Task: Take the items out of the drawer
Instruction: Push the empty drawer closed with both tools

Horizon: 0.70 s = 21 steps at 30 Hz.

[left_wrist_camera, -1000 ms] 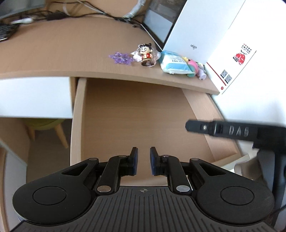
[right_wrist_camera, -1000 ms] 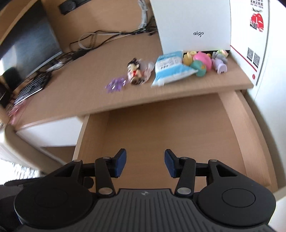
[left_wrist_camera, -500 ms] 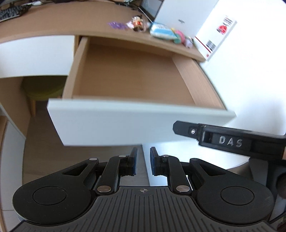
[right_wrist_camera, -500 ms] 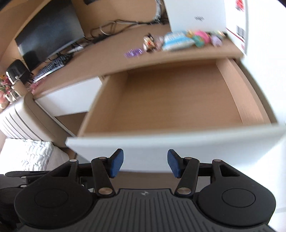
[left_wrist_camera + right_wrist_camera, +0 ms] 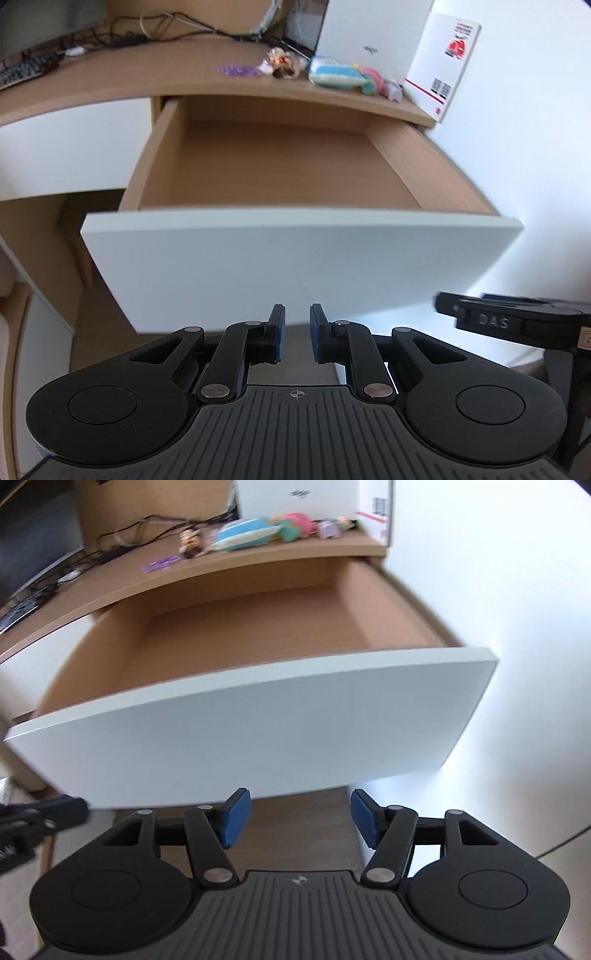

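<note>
The wooden drawer (image 5: 295, 266) stands pulled out under the desk, and its floor (image 5: 280, 166) shows nothing lying on it. On the desk top behind it sit a purple ornament (image 5: 238, 69), a small figurine (image 5: 282, 62), a blue pack (image 5: 334, 75), a pink-green toy (image 5: 371, 79) and a pale purple toy (image 5: 393, 90). My left gripper (image 5: 297, 332) hangs in front of the white drawer front, below it, with a narrow gap between its pads and nothing held. My right gripper (image 5: 301, 823) is wide open before the same drawer front (image 5: 258, 731), also holding nothing.
A white box (image 5: 443, 62) with red print stands at the desk's right end against a white wall. Cables and a keyboard (image 5: 22, 72) lie far left on the desk. A second white drawer front (image 5: 74, 147) sits left of the open one.
Both grippers have drawn back from above the drawer's inside to a spot in front of and below its white front. Neither gripper's gap has changed.
</note>
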Each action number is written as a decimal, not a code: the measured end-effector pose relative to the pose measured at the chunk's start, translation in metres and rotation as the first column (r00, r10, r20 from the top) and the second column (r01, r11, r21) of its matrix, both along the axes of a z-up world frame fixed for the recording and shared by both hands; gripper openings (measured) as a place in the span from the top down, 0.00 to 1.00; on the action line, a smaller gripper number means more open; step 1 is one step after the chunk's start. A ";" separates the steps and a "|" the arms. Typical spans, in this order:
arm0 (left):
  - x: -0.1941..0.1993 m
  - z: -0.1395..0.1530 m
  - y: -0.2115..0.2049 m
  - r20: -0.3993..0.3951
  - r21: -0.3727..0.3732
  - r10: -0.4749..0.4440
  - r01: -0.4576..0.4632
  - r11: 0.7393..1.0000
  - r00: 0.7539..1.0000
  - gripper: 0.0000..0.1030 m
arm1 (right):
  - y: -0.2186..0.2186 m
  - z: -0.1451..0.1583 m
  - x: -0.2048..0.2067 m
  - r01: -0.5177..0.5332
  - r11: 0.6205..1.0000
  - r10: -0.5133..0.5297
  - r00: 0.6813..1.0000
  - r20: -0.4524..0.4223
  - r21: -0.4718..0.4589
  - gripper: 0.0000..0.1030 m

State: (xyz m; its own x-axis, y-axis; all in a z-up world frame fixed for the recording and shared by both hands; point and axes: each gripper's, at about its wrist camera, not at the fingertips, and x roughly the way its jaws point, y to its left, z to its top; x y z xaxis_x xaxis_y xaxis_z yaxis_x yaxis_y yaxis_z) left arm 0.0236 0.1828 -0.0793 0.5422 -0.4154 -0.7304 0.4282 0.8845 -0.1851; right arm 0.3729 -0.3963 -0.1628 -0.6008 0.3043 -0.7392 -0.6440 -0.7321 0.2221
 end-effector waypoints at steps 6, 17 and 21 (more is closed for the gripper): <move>0.009 -0.005 -0.013 0.048 0.006 0.006 -0.006 1.000 0.999 0.85 | 0.020 -0.010 0.002 0.072 0.997 -0.072 0.997 -0.012 0.004 0.40; 0.026 -0.003 -0.029 0.066 0.003 0.065 -0.065 0.998 0.996 0.85 | 0.025 0.009 -0.011 -0.019 0.996 0.026 0.996 -0.082 0.088 0.40; 0.026 -0.006 -0.034 0.068 -0.002 0.092 -0.092 0.996 0.993 0.85 | 0.032 0.013 -0.020 -0.040 0.995 0.047 0.996 -0.081 0.087 0.38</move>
State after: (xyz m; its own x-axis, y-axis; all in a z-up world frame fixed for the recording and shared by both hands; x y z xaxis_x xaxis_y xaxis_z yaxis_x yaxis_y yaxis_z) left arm 0.0497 0.1491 -0.0852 0.6264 -0.3606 -0.6911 0.3562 0.9210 -0.1577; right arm 0.3524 -0.3645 -0.1497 -0.6729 0.3359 -0.6591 -0.5929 -0.7776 0.2091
